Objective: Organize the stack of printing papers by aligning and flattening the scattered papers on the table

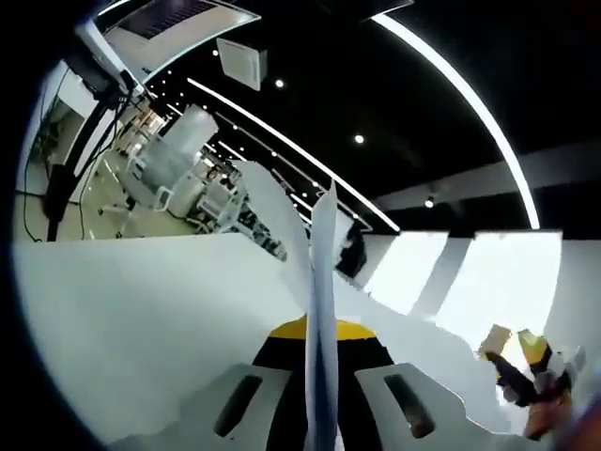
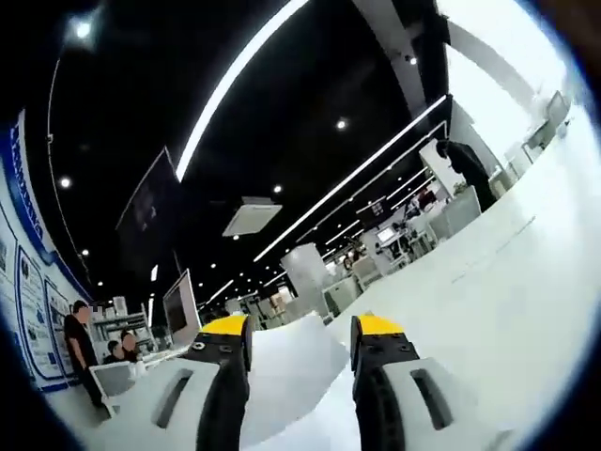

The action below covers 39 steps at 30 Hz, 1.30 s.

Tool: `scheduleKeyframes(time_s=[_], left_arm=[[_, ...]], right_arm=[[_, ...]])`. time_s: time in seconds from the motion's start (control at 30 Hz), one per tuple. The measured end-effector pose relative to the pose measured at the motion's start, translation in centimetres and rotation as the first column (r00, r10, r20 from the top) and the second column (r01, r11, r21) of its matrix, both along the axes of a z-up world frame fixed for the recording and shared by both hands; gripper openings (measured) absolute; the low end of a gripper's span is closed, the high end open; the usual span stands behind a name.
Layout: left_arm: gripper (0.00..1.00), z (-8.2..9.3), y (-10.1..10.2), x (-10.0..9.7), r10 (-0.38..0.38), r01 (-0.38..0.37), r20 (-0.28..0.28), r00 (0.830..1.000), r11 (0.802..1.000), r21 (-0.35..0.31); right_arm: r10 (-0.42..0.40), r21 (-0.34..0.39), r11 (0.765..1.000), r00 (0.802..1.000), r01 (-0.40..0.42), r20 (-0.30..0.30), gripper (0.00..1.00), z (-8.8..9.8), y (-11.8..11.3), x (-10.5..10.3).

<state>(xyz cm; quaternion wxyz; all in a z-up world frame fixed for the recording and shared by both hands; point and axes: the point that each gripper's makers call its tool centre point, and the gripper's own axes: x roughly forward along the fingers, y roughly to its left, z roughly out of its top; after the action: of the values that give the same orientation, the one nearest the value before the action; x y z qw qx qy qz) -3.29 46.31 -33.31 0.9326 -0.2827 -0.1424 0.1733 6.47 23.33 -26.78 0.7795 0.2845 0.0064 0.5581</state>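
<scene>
Two grippers [image 1: 319,395] [image 2: 300,376], several papers [image 1: 324,282], three people [image 2: 80,343]

My left gripper [image 1: 319,399] pinches upright papers [image 1: 322,282] edge-on between its jaws; right gripper [image 1: 531,371] sits at the white table's [image 1: 122,319] far side.

Your left gripper [image 1: 319,376] had matt grey plastic jaws with yellow tips, and pinched a thin, smooth white paper sheet [image 1: 321,282]. Your right gripper [image 2: 300,352] showed the same matt plastic, black along the inner edges. The table [image 2: 507,282] looked smooth, matt white.
</scene>
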Motion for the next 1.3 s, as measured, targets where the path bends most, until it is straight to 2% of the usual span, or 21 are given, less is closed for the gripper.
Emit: scheduleKeyframes(time_s=[0.1,0.2,0.3,0.43,0.67,0.8,0.9,1.0,1.07,1.13,1.17,1.3], left_arm=[[0.06,0.0,0.0,0.0,0.002,-0.002,-0.005,1.0,1.0,0.003],[0.06,-0.1,-0.1,0.0,0.003,-0.003,-0.009,1.0,1.0,0.007],[0.06,-0.1,-0.1,0.1,0.002,-0.002,-0.013,1.0,1.0,0.016],[0.06,-0.1,-0.2,0.1,0.001,0.0,-0.016,1.0,1.0,0.02],[0.06,-0.3,-0.4,0.4,-0.007,0.008,-0.027,1.0,1.0,0.02],[0.06,-0.4,-0.5,0.5,-0.012,0.013,-0.037,0.999,1.0,0.023],[0.06,-0.6,-1.1,1.0,-0.044,0.045,-0.054,0.998,0.999,0.021],[0.06,-0.7,-1.3,1.2,-0.048,0.051,-0.069,0.996,0.998,0.033],[0.06,-0.8,-1.3,1.4,-0.054,0.056,-0.081,0.995,0.998,0.026],[0.06,-0.9,-1.6,1.7,-0.063,0.066,-0.096,0.993,0.997,0.03],[0.06,-0.9,-1.9,1.9,-0.064,0.071,-0.116,0.991,0.996,0.057],[0.06,-0.8,-2.4,2.2,-0.061,0.075,-0.137,0.989,0.992,0.1]], right_arm=[[-0.026,0.004,1.0,1.0,0.026,0.01,0.39,0.6,-0.8,1.0],[-0.03,0.004,1.0,1.0,0.03,0.006,0.38,0.3,-1.0,1.6],[-0.019,-0.053,0.998,1.0,0.019,0.007,0.38,-1.5,-0.4,1.9],[-0.02,-0.086,0.996,0.999,0.015,-0.05,0.38,-3.7,-0.2,2.9],[-0.031,-0.106,0.994,0.999,0.027,-0.032,0.38,-4.4,-0.8,3.3],[-0.036,-0.118,0.993,0.998,0.029,-0.056,0.39,-5.2,-1.3,3.9],[-0.029,-0.134,0.991,0.997,0.019,-0.068,0.4,-5.6,-1.4,4.2],[-0.022,-0.156,0.988,0.998,0.012,-0.064,0.43,-5.8,-1.4,4.5],[-0.022,-0.219,0.976,0.999,0.011,-0.044,0.47,-6.5,-1.3,4.9],[-0.024,-0.246,0.969,0.999,0.015,-0.034,0.54,-6.9,-1.3,5.3],[-0.023,-0.293,0.956,0.999,0.012,-0.034,0.57,-7.5,-1.4,5.6],[-0.022,-0.335,0.942,1.0,0.019,-0.007,0.63,-7.7,-1.7,6.4]])
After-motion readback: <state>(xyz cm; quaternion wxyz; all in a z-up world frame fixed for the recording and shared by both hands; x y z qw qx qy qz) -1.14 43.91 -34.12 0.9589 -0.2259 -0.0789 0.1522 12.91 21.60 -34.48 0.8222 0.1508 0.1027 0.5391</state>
